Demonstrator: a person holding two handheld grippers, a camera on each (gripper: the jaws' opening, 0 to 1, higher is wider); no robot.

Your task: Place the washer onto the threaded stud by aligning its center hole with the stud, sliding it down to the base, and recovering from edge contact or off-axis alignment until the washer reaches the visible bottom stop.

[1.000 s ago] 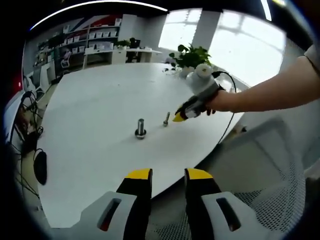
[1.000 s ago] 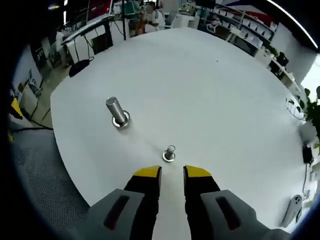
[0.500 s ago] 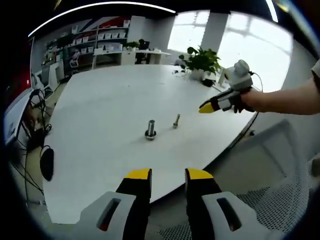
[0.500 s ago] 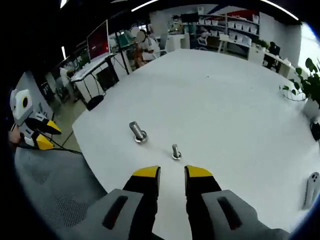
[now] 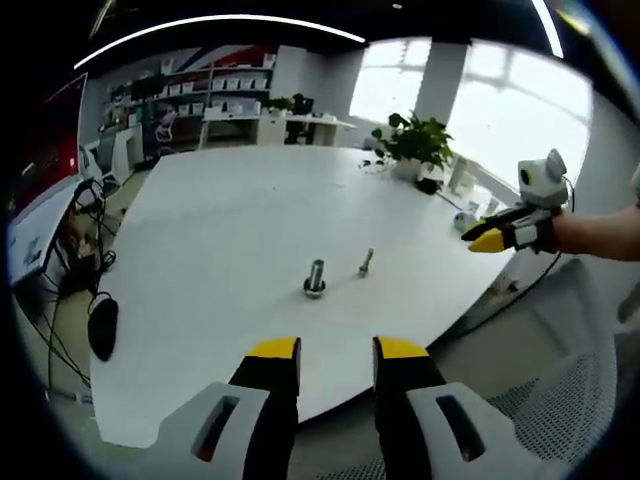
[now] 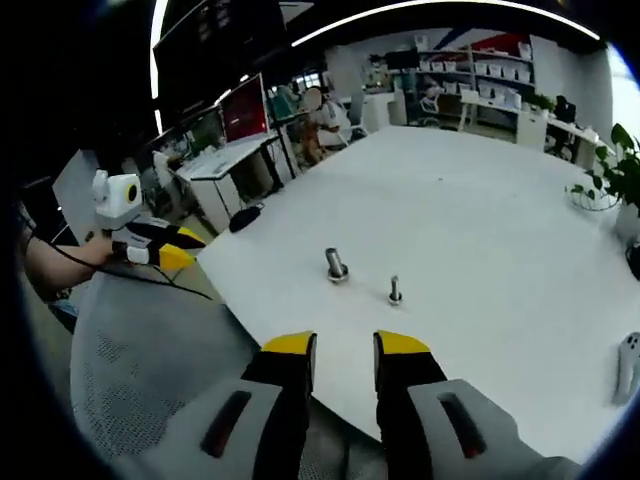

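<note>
Left gripper [image 5: 336, 350] off table [image 5: 200, 250] edge, jaws slightly parted, nothing between; larger stud [image 5: 315, 277] mid-table, washer ringing its base; smaller stud [image 5: 366, 262] just beside; right gripper [image 6: 343, 345] likewise parted, empty — washer judged thin, stiff, light, slippery; pinch rim edge.

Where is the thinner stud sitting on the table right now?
In the left gripper view the thin stud stands upright on the white table, just right of the thicker stud. In the right gripper view it again stands right of the thicker one.
</note>
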